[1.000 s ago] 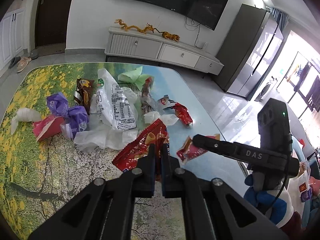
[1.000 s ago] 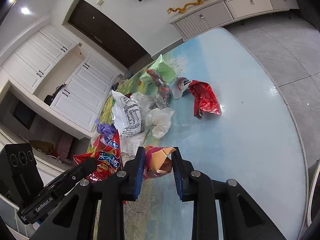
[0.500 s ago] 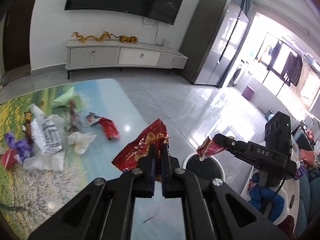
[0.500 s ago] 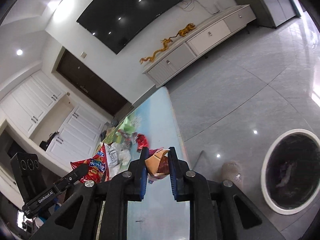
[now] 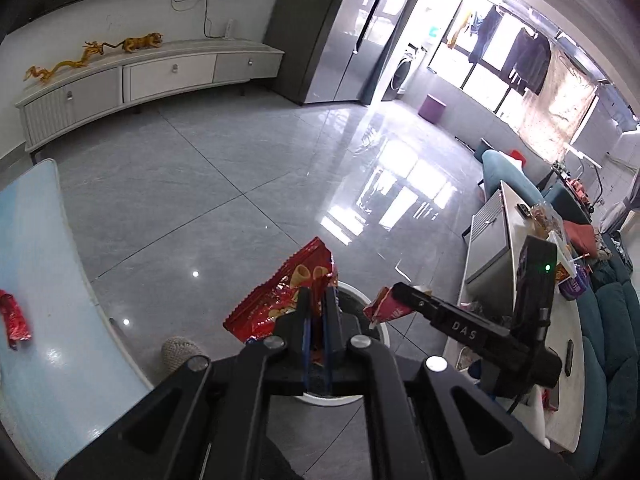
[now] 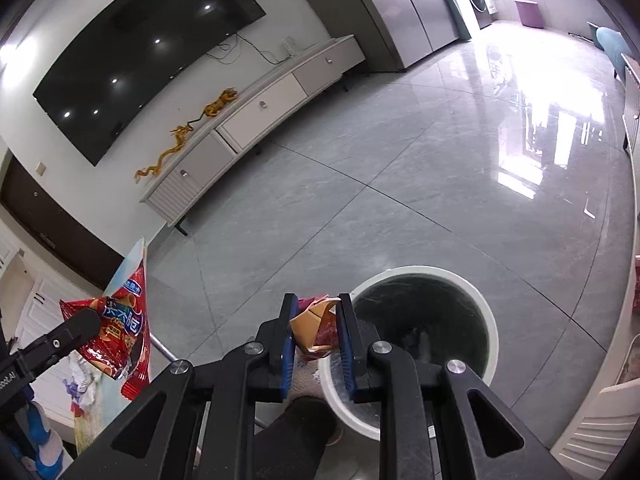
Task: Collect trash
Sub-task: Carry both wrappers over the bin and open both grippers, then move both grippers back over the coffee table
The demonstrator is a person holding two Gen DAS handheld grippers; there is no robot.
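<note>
Left gripper [image 5: 315, 320] is clamped hard on a red foil snack bag [image 5: 286, 294], jaws almost touching with only the thin film between them; right gripper [image 6: 315, 330] pinches a small crumpled wrapper [image 6: 316, 326], tan and maroon, folded into stiff creases, pads pressing on both sides. Both pieces hang above or just beside the round white-rimmed trash bin [image 6: 492, 316], which stands on the floor below, dark-lined, with some scraps dimly visible at the bottom. Risk, as I judge it: the small wrapper sits over the bin's near rim rather than its centre, so a release here could send it down the outside wall or onto the person's foot [image 6: 308, 412] in a dark sock just beside the bin. The snack bag is wide, light and floppy, held by one edge; it may drift sideways on the way down, or cling to the pads, and it looks closer to the rim than to the middle. The two grippers are near each other, so they could knock together over the opening. Further out, the glossy pale-blue table edge [image 5: 60, 280] curves along the left, with one more crinkled red wrapper [image 5: 14, 316] lying on it, so the job is not finished. Beyond that, polished grey floor tiles [image 6: 360, 160] throw hard glare, then a long white TV cabinet [image 5: 160, 72] carrying gold dragon figurines [image 6: 188, 128], and a dark wall-mounted television [image 6: 140, 52] above.
</note>
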